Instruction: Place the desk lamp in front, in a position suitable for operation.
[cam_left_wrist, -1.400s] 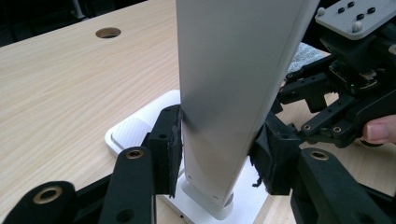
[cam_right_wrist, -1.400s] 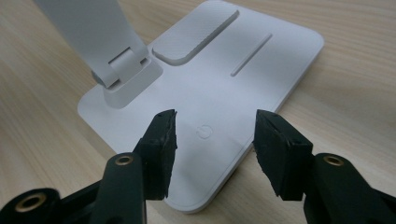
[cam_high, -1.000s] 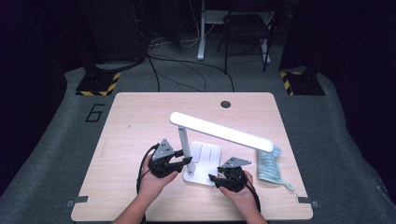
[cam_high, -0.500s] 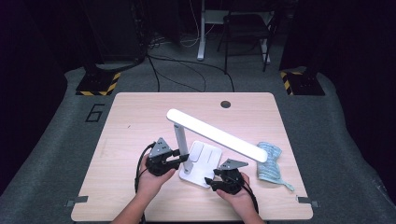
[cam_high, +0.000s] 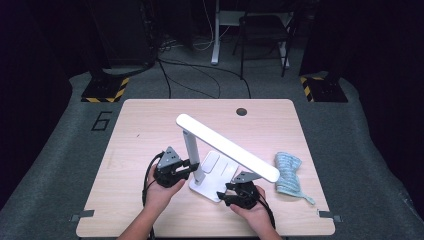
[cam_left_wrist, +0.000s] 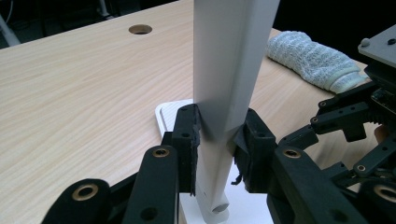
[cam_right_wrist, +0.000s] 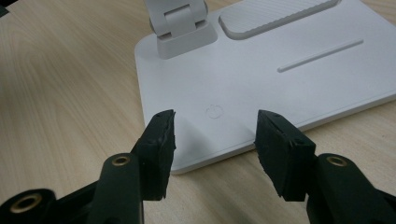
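Two hand-held grippers at a white folding desk lamp (cam_high: 220, 160) mid-tabletop; its arm swung lower since a second ago. Left hand-held gripper (cam_left_wrist: 219, 140) clamps the upright post. Right hand-held gripper (cam_right_wrist: 215, 133) hangs open over the base's power button (cam_right_wrist: 214, 112), so probably switching it next.

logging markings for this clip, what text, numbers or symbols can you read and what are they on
"6": grey numeral on the floor mat, left of the table.
Power symbol (circle with a stroke), no letters: on the lamp base, between the open jaws of the right gripper.
The lamp arm, the towel and the left gripper carry no readable text.
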